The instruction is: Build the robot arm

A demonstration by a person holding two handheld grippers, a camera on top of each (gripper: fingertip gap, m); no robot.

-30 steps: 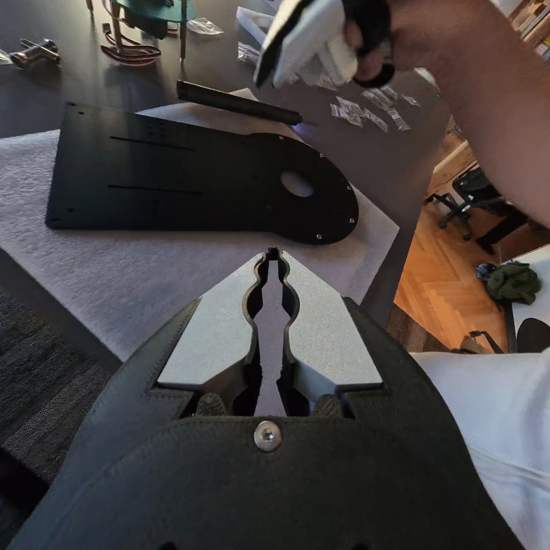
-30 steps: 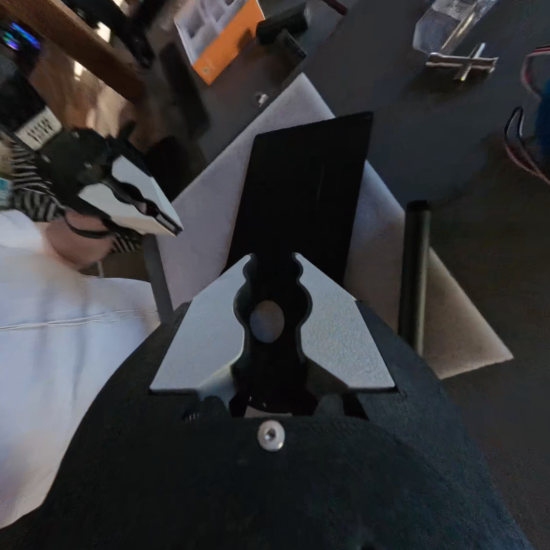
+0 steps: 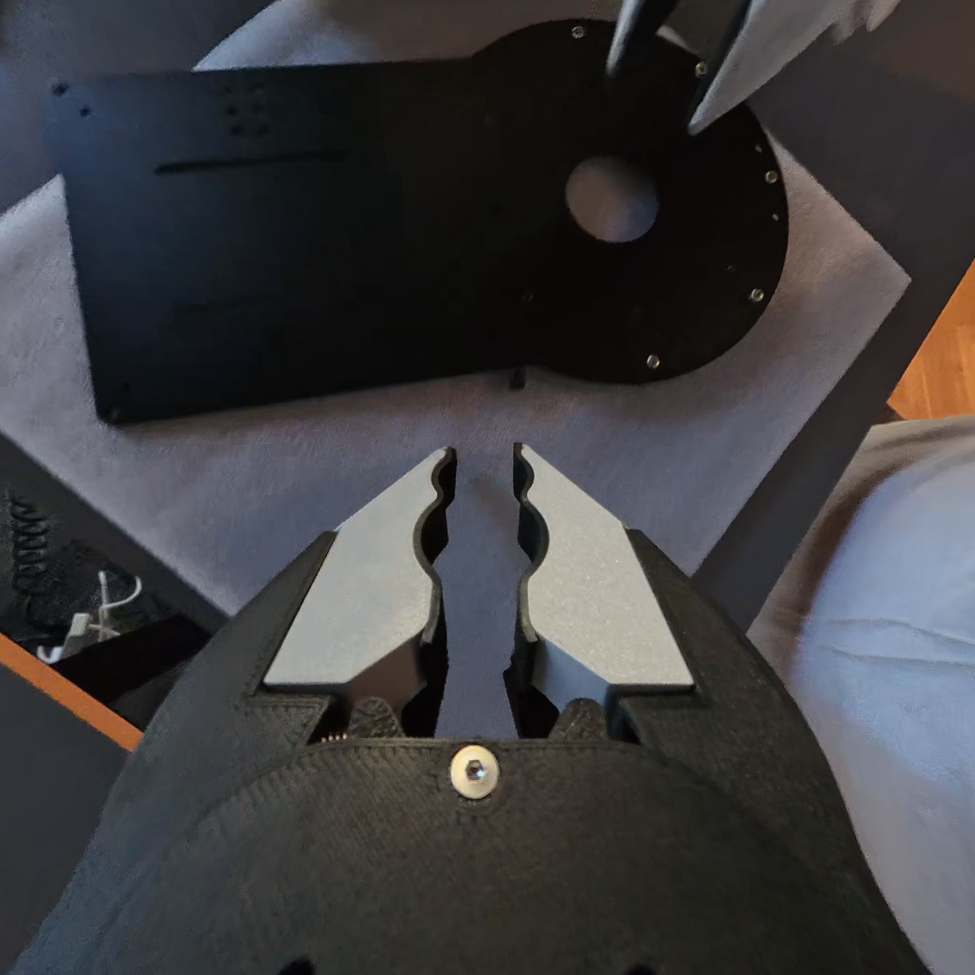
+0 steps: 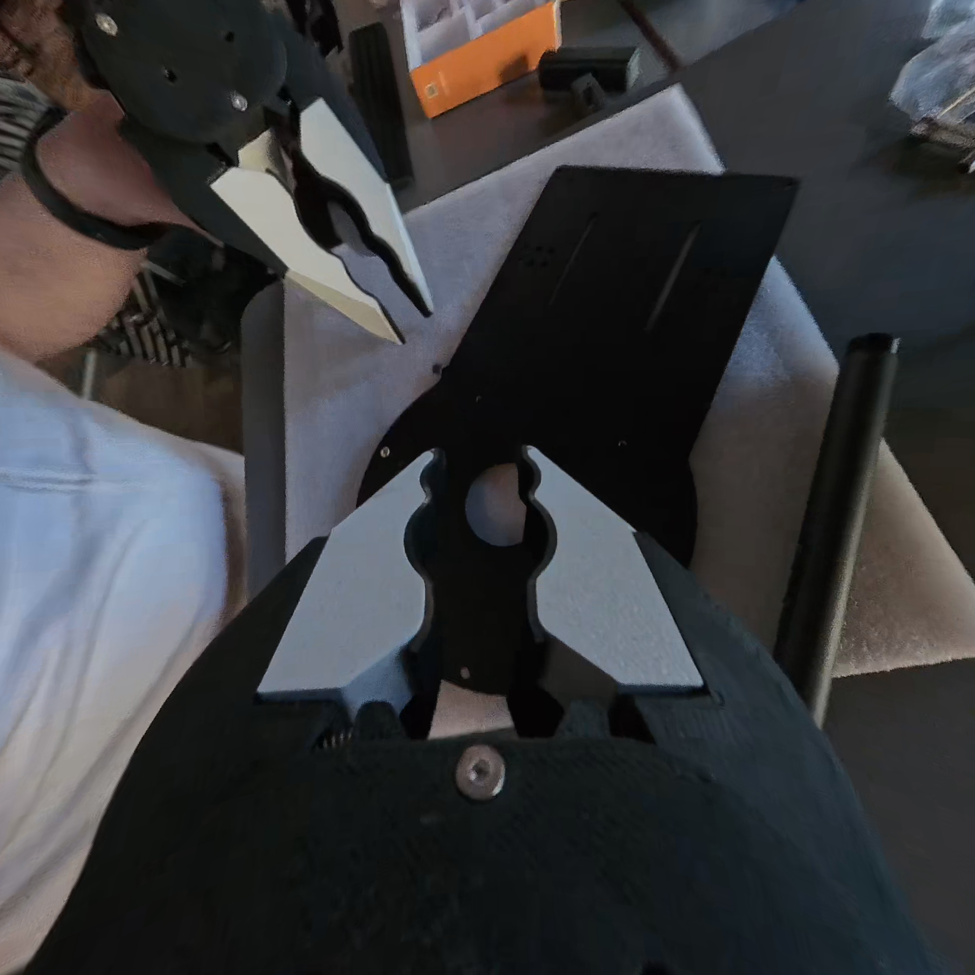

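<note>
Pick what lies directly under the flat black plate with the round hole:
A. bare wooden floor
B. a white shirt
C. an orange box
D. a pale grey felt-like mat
D: the flat black plate with the round hole rests on the pale grey felt-like mat, whose surface shows around its edges and through the hole.

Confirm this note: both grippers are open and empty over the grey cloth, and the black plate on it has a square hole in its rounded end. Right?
Not quite. The hole in the black plate is round, not square; the left wrist view shows it plainly. The rest holds: the left gripper and right gripper are open and empty over the grey cloth.
</note>
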